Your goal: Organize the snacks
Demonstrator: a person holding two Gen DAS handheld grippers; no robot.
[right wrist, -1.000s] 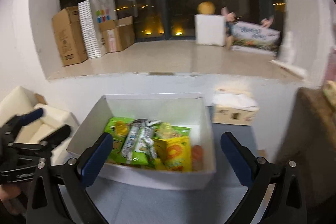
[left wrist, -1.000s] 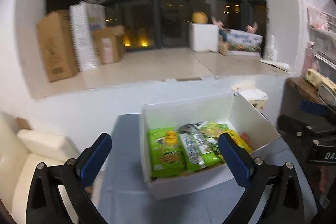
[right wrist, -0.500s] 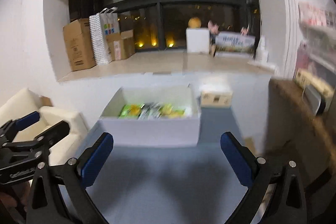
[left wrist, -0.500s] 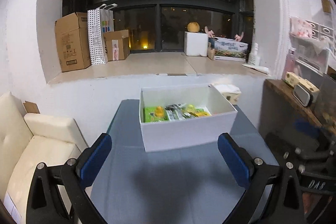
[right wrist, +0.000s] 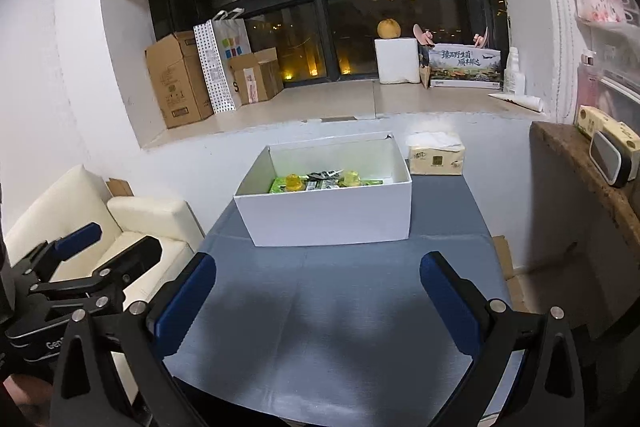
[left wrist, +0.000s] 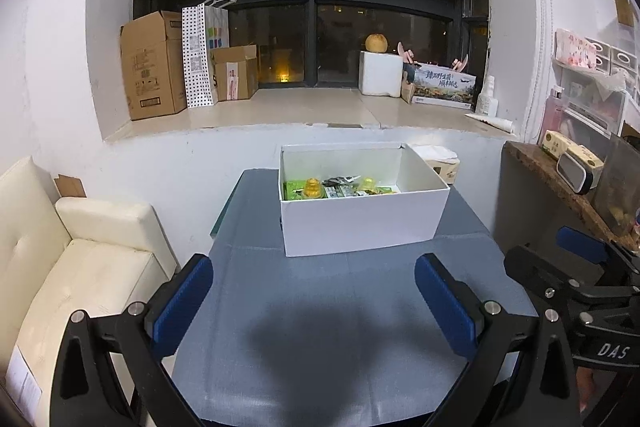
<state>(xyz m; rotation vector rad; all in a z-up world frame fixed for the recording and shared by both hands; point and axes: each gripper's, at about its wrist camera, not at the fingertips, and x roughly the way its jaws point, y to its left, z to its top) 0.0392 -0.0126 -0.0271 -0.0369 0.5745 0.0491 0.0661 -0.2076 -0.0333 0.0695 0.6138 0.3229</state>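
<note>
While both handheld tools hang back over the near end of the blue-grey surface (left wrist: 320,327), a white box (left wrist: 360,223) stands toward its far end, below a deep window ledge. The snacks (left wrist: 336,187) lie inside the box: green packets, dark-printed wrappers and two small yellow jelly cups, gathered on the left and middle of the floor of the box, with its right part bare from this angle. The left gripper (left wrist: 316,303) has its blue-padded fingers (left wrist: 182,303) spread wide and released, holding nothing, well short of the box. The right gripper (right wrist: 320,303) matches it, fingers (right wrist: 450,303) parted and empty, also clear of the box. From the left wrist camera the right tool shows at the right edge; from the right wrist camera the left tool shows at the left edge, over a cream sofa (right wrist: 100,211). A tissue pack (right wrist: 436,154) sits just behind the box's right rear corner. Cardboard boxes (left wrist: 154,67) and a dotted paper bag (left wrist: 198,55) line the ledge under the dark window.
</note>
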